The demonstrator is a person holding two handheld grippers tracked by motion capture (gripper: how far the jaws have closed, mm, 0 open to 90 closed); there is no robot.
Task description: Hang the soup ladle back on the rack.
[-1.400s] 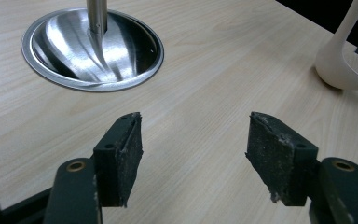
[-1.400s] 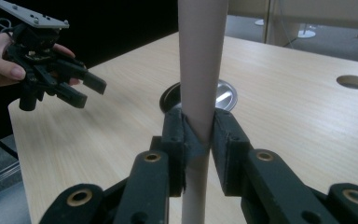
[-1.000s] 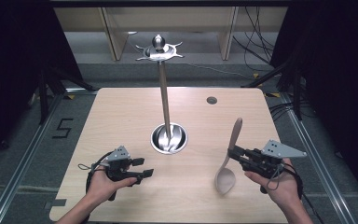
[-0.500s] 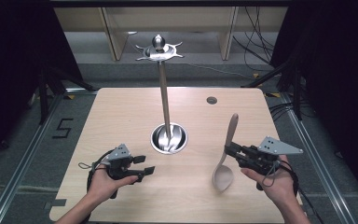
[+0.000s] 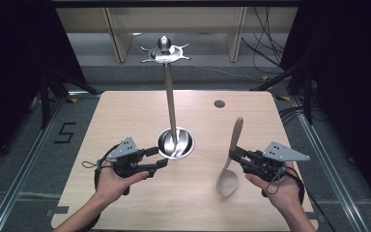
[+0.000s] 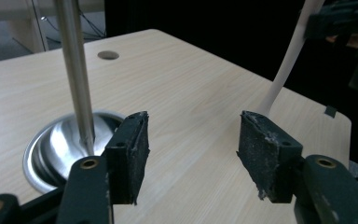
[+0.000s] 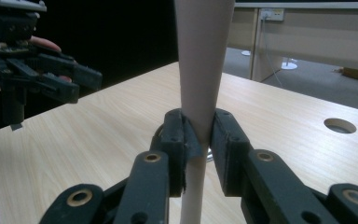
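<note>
1. My right gripper (image 5: 233,155) has its jaws clenched on the neck of a wooden spoon (image 5: 231,162); in the right gripper view the rubbery black pads (image 7: 181,135) squeeze the pale, smooth handle (image 7: 198,60) from both sides.
2. The spoon stands tilted: its flat, tapering handle rises above the jaws, and its oval bowl hangs below them with its tip at the counter (image 5: 125,111). I can't tell whether it touches.
3. My left gripper (image 5: 157,157) is released. Its jaws have just been closing a little, with nothing but bare counter between them.
4. In the left gripper view the pads (image 6: 129,154) are blocky, matte black, scuffed and flecked at the edges.
5. Just beyond the left jaw sits the round base (image 5: 175,143) of a metal stand: a shallow, polished steel dish, mirror-bright.
6. From that dish a slim, brushed steel pole (image 5: 171,104) goes straight up to a flat, pronged plate topped by a shiny ball (image 5: 164,44).
7. The counter is light wood-grain laminate with rounded corners, and a small round hole (image 5: 219,103) lies well beyond the spoon's handle.
8. The two grippers are well apart, with the stand's base between them, much nearer the left one.
</note>
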